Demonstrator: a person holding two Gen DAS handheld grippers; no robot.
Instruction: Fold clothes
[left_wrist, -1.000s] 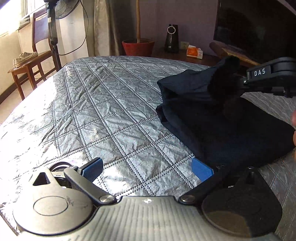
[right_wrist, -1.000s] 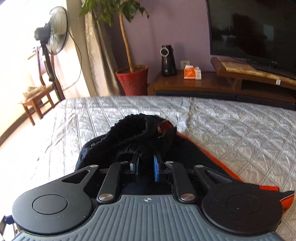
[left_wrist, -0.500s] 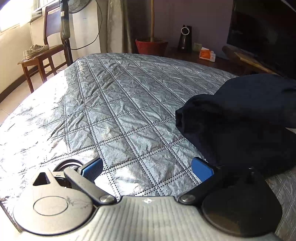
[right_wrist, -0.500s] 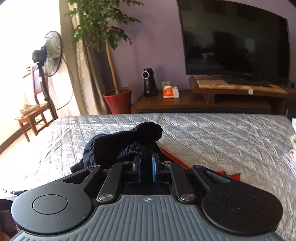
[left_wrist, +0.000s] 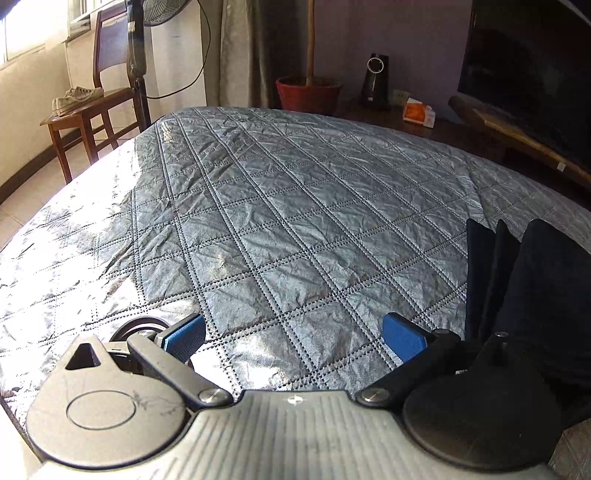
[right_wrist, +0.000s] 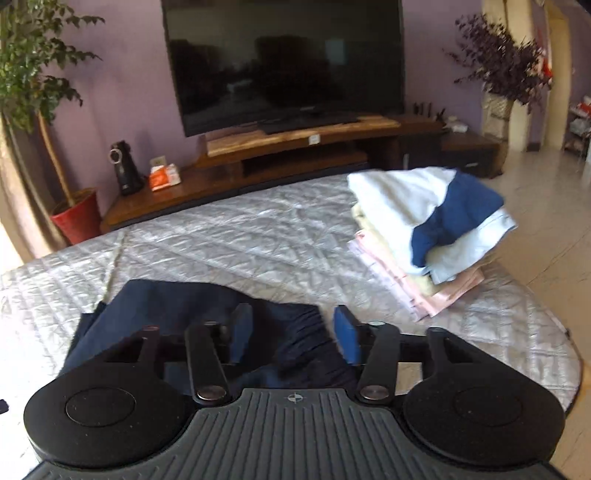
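A dark navy garment (right_wrist: 177, 306) lies folded on the silver quilted bed (right_wrist: 236, 240). My right gripper (right_wrist: 293, 338) is open just above it, with a bunched fold of the cloth between the blue pads but not clamped. In the left wrist view the same garment (left_wrist: 535, 280) shows at the right edge. My left gripper (left_wrist: 293, 334) is open and empty, low over bare quilt (left_wrist: 277, 206) to the left of the garment.
A stack of folded clothes (right_wrist: 428, 229), white and blue on top, sits at the bed's far right corner. Beyond the bed are a TV (right_wrist: 284, 59) on a wooden stand, a red plant pot (right_wrist: 75, 218), and a chair with shoes (left_wrist: 85, 110).
My right gripper has opened and let go of the garment, which now lies flat. It has swung right, bringing the folded stack into view. My left gripper has stayed open.
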